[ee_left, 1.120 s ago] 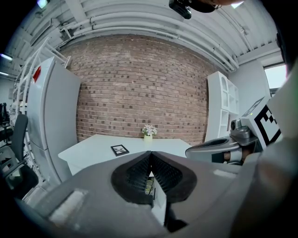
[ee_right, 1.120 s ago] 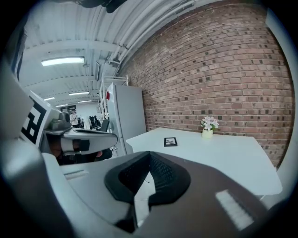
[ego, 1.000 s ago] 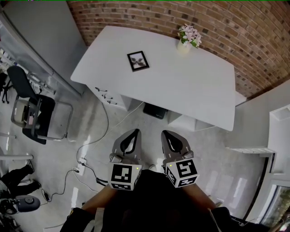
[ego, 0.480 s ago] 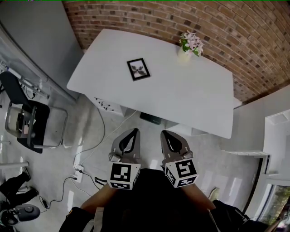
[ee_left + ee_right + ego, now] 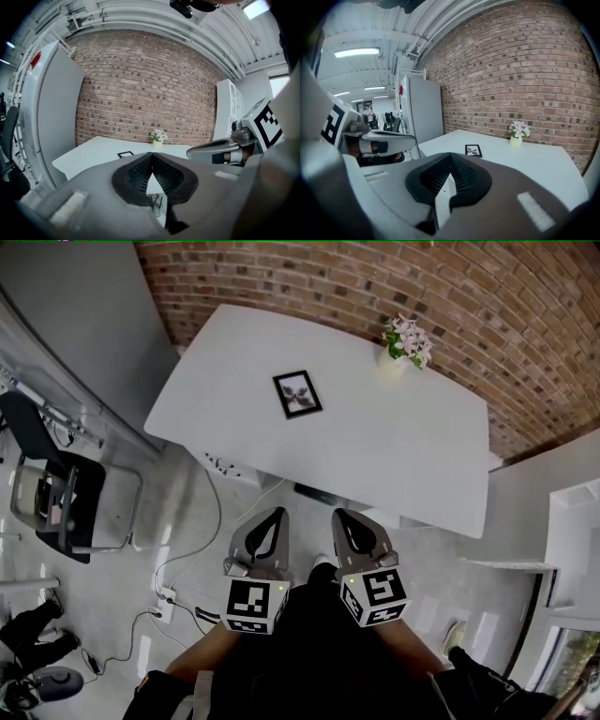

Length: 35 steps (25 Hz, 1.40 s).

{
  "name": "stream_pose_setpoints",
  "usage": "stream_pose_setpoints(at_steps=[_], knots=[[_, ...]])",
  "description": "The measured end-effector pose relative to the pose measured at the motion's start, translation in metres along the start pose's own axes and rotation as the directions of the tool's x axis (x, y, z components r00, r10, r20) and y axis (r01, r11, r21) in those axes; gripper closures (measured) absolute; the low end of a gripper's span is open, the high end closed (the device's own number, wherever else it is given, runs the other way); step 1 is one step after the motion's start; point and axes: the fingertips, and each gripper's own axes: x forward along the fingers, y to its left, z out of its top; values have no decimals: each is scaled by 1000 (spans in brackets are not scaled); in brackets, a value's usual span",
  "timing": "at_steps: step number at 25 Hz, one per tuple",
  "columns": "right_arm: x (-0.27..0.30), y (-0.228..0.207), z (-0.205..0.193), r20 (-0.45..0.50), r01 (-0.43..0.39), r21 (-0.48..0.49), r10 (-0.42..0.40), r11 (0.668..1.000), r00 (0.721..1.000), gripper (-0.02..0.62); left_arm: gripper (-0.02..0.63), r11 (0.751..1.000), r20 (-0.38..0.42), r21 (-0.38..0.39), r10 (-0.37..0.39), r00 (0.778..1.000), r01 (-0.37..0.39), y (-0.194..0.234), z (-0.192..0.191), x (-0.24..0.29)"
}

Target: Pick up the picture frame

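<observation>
Fingers [image 5: 138, 174] shut tip to tip on both sides, nothing held. Head view: left gripper [image 5: 277, 515] and right gripper [image 5: 338, 516] sit side by side in front of me over glossy floor [image 5: 216, 512], well short of the table [image 5: 403, 446]. The frame [image 5: 297, 394] lies flat on the top, left of centre, and a vase [image 5: 406, 340] of flowers stands at the far edge by the brick wall [image 5: 375, 277]. Left gripper view: ribbed black pads [image 5: 166, 174] meet in a closed V; the frame is a small dark rectangle beyond the tips. Right gripper view: same closed V, with the frame ahead and a bit right of the tips, black border round a pale print. My read: approach step, reach not begun. Next I need to close on the table and open one gripper. The frame looks thin, rigid and flush on a smooth matte white top, so come in low at an edge and pinch across the border. The border is likely slick, so the ribbed pads should help.
</observation>
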Motion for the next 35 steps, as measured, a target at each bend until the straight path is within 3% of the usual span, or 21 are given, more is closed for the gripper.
stream_pose_setpoints(at_steps=[15,35], knots=[[74,-47,21,-28,-119,-15,119,993,993,594,609,992,-31,-36,118,993,-119,29,10,65],[144,-110,31,-67,-269,-21,267,963,961,594,609,962,-78,-91,253,964,-259,40,16,145]])
